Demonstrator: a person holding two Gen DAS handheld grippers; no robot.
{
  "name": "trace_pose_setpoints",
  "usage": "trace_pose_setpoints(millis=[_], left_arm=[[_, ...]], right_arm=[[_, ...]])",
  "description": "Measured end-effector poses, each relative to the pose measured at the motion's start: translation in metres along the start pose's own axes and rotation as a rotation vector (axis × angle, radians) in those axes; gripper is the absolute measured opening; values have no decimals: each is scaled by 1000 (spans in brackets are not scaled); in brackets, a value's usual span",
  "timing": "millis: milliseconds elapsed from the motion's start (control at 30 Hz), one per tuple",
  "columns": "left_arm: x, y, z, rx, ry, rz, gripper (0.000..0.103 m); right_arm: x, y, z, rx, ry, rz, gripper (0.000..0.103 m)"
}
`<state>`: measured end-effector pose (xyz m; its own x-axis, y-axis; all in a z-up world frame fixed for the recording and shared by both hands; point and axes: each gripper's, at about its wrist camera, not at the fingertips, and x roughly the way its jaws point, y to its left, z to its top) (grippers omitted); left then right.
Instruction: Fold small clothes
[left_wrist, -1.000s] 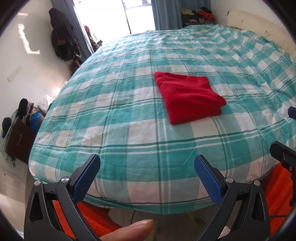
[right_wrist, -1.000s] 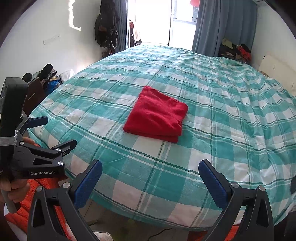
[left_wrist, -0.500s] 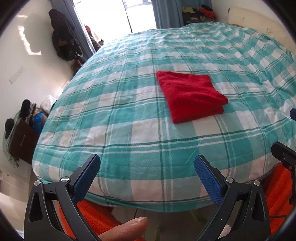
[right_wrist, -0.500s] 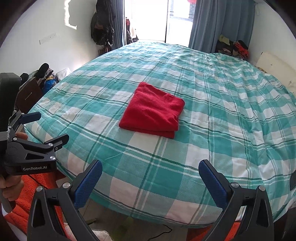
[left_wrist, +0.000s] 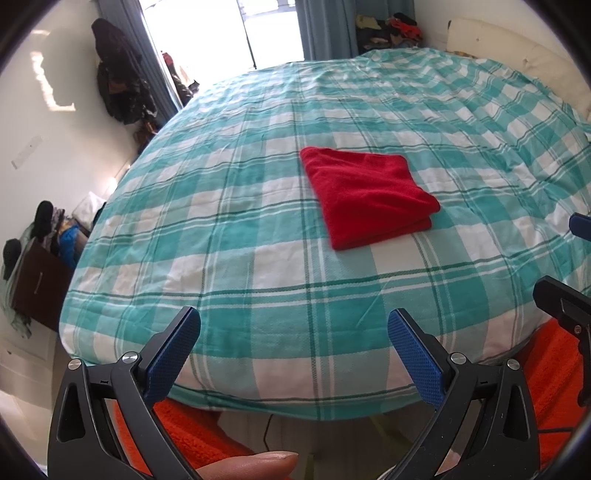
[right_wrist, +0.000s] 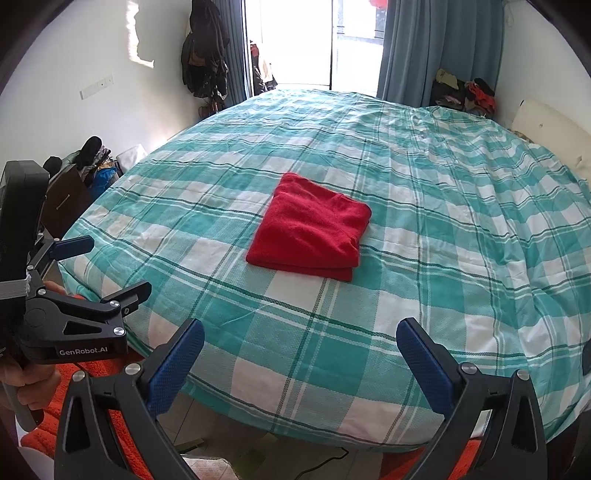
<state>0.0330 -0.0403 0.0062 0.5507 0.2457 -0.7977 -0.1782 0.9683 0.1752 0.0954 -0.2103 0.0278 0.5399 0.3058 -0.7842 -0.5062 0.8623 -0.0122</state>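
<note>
The folded red garment (left_wrist: 369, 201) lies centre-right of the frame on the checked bedspread (left_wrist: 229, 236), looking soft, light and floppy, best pinched at a stacked corner, while the left gripper (left_wrist: 293, 334) and right gripper (right_wrist: 300, 345) hang released and empty.

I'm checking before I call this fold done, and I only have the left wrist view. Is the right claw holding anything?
Observer: No. The right wrist view shows the right claw open and empty, by the near edge of the bed.
Operator: Is anything snagged on my left claw?
Observer: No. Seen from the right side, the left claw is open with nothing on it, off the bed's near left corner.
Operator: Does the red garment lie flat?
Observer: Mostly. From this side the red garment shows a faint crease near its far right corner.
</note>
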Motion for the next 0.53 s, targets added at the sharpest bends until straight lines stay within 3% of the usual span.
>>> trace_pose_setpoints(millis=[533], left_arm=[[-8,-5,4,11,-35,-2,102]], right_arm=[[-3,-5,1,23,-6,0,103]])
